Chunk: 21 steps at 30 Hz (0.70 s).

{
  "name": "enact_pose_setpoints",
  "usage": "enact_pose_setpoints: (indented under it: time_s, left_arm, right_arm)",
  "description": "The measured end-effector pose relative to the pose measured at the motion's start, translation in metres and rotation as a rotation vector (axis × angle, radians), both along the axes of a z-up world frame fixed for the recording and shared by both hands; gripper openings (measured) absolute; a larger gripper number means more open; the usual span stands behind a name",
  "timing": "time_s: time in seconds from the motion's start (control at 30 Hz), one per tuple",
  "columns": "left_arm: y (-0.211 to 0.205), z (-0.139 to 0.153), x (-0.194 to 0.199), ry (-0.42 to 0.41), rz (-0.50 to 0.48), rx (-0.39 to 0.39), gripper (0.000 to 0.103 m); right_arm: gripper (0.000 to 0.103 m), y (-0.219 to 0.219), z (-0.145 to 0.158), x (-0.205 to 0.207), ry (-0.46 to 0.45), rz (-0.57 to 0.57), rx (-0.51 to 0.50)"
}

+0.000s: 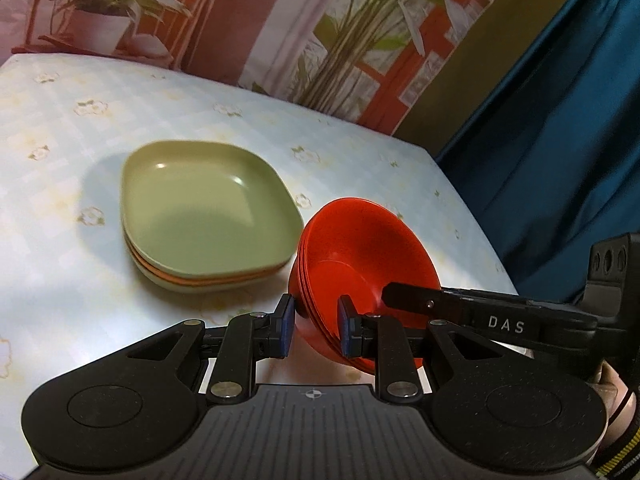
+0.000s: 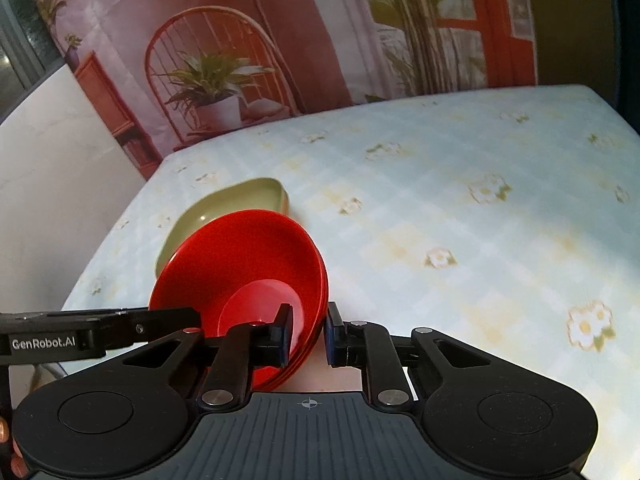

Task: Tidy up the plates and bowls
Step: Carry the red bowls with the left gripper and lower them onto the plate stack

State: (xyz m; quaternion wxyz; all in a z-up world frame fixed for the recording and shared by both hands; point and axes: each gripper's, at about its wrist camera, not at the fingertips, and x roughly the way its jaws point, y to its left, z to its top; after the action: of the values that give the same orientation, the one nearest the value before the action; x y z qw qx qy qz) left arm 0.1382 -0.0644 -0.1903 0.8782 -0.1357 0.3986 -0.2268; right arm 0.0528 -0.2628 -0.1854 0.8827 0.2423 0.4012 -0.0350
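Over on the far left, beyond the left jaws, sits the stack of square green plates (image 1: 208,216) flat on the flowered tablecloth (image 1: 80,112), an orange rim showing between the layers, open side up. Just right of it comes the action: the stack of red bowls (image 1: 360,256) is up off the cloth, tilted steeply, and two tools share it. The left gripper (image 1: 316,326) has its blue pads pinching the near rim, one pad outside the wall, one inside. From the other side the right gripper (image 2: 307,334) is narrowed on the opposite rim, left pad inside the bowls, right pad against the outer wall; it looks like a pinch, though a sliver of gap on the outer side is hard to rule out. The step in hand, I'd say, is carrying the nested bowls as one. Their mouths face up and toward the left gripper's camera; being round, they have no long axis, only the stacking axis, leaning well off vertical. Next move calls for levelling them and setting them down beside the plates, both hands moving together so the stack doesn't slide apart.
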Motion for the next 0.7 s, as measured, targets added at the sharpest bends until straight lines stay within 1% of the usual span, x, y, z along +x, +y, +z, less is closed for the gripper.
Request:
enact_pose_setpoints:
  time_s: [0.2,0.33,0.57,0.7]
  left_arm:
    - [0.021,0.013,0.008,-0.014,0.046,-0.024,0.024]
    - [0.035,0.019,0.017,-0.012,0.085,-0.037,0.024]
    - [0.056,0.019,0.043,0.013,0.138,-0.032,0.024]
    - [0.059,0.017,0.058,0.028,0.155,-0.019,0.024]
  right_arm:
    - [0.016,0.007,0.014,0.026,0.001,0.040,0.016]
    - [0.016,0.015,0.021,0.050,0.005,0.074,0.022]
    - [0.016,0.029,0.023,0.092,0.020,0.113,0.010]
    - [0.016,0.036,0.020,0.112,0.035,0.134,-0.011]
